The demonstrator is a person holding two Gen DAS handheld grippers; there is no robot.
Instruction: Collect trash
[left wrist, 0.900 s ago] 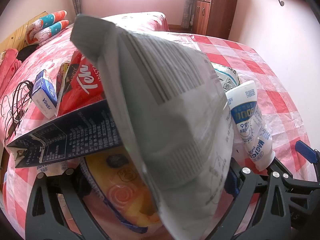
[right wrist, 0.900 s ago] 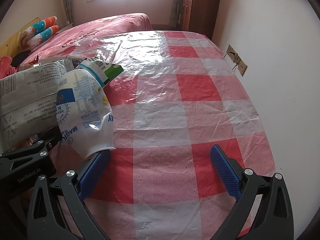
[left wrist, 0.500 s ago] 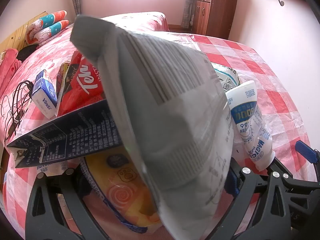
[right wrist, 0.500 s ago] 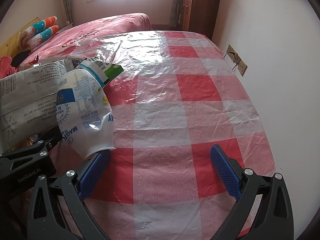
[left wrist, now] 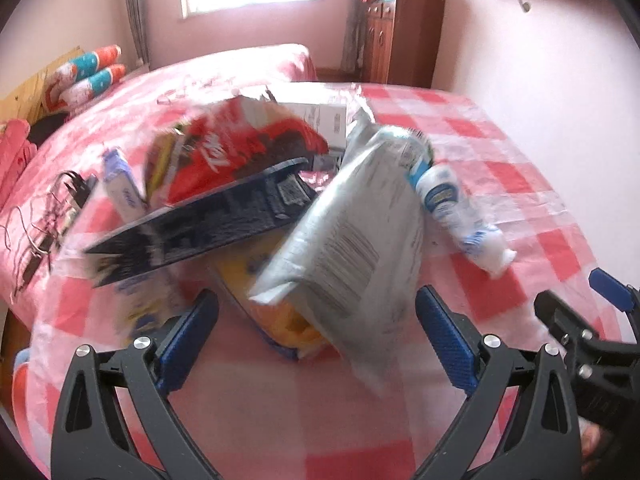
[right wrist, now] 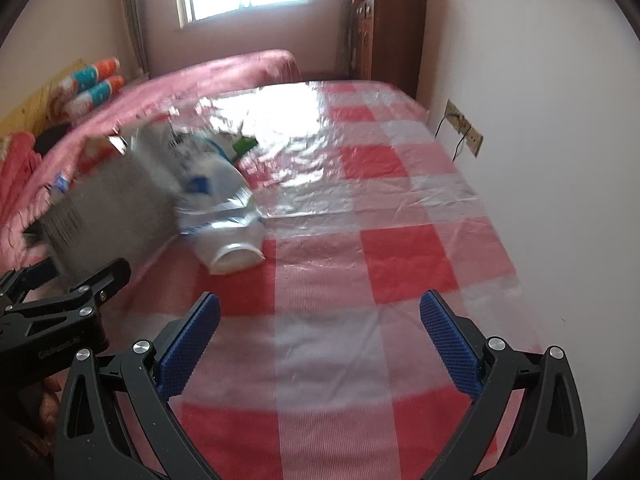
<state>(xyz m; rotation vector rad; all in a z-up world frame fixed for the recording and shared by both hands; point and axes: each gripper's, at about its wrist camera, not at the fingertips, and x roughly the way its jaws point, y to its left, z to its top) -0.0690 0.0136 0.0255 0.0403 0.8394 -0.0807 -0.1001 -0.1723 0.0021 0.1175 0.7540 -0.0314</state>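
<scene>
A heap of trash lies on the checked tablecloth (left wrist: pixel 532 184): a grey snack bag (left wrist: pixel 352 248), a dark blue flattened carton (left wrist: pixel 208 224), a red wrapper (left wrist: pixel 228 152), a yellow packet (left wrist: pixel 280 312) and a white bottle (left wrist: pixel 460 212). My left gripper (left wrist: pixel 316 336) is open just short of the heap, the grey bag's lower end hanging between its fingers without touching the pads. My right gripper (right wrist: pixel 320 340) is open over bare cloth, with the white bottle (right wrist: pixel 224 216) and grey bag (right wrist: pixel 116 208) ahead to its left.
A small blue tissue pack (left wrist: pixel 120 188) and a tangle of black cable (left wrist: pixel 48 216) lie left of the heap. A bed (right wrist: pixel 224 76) and a wooden cabinet (right wrist: pixel 384 36) stand behind the table. A wall with a socket (right wrist: pixel 464 128) borders the table's right side.
Both grippers have pulled back and up from the heap. The grey bag, which filled the left wrist view, now sits lower and farther off; the bottle is no longer against the right gripper's left finger.
</scene>
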